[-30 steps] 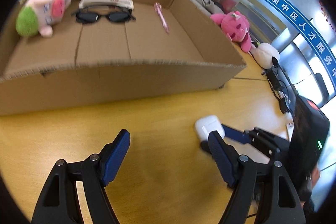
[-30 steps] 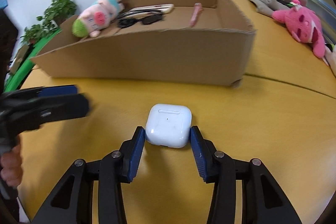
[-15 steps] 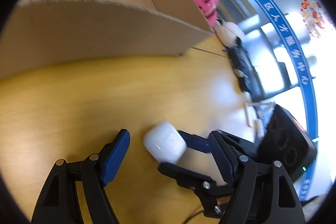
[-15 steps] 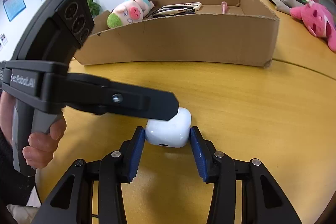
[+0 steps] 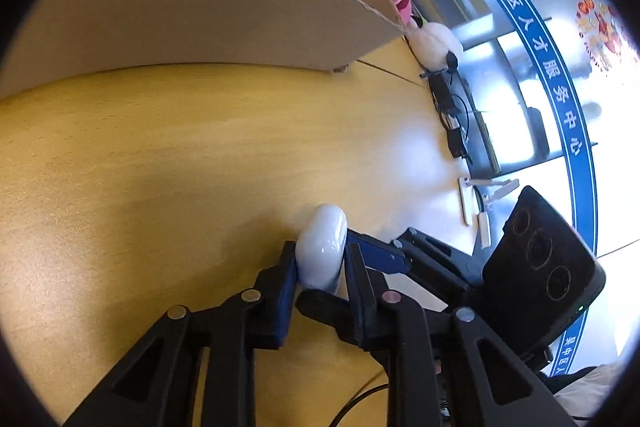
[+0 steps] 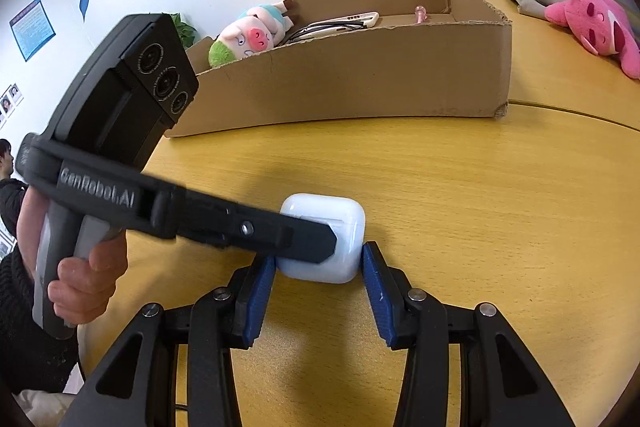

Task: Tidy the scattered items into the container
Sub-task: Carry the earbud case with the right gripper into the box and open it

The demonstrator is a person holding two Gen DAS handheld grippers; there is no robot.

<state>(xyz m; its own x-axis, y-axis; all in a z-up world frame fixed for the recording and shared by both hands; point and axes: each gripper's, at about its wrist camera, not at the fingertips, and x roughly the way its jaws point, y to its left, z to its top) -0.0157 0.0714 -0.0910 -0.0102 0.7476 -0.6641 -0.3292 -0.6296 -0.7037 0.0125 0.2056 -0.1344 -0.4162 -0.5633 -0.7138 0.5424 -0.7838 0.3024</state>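
A white earbud case (image 6: pixel 340 223) rests on the yellow wooden table, in front of the open cardboard box (image 6: pixel 360 75). My right gripper (image 6: pixel 320 267) is shut on its two sides. My left gripper (image 5: pixel 322 259) comes in from the left; its jaws are closing, and their pads press on the case (image 5: pixel 322 239) between them. One left finger (image 6: pixel 280 235) lies across the case's top. The right gripper's fingers (image 5: pixel 380 257) show around the case in the left wrist view. Inside the box lie a pig plush (image 6: pixel 244 39), sunglasses (image 6: pixel 320 27) and a pink pen (image 6: pixel 420 13).
A pink plush (image 6: pixel 592 27) lies on the table to the right of the box, with a white plush (image 5: pixel 436 39) and black cables (image 5: pixel 452 115) beyond it. A person's hand (image 6: pixel 88 267) grips the left gripper's handle. Another person (image 6: pixel 6 155) stands at the far left.
My left gripper tipped down and swung over to the earbud case, then its jaws closed from wide open onto it. The right gripper kept its hold on the case.
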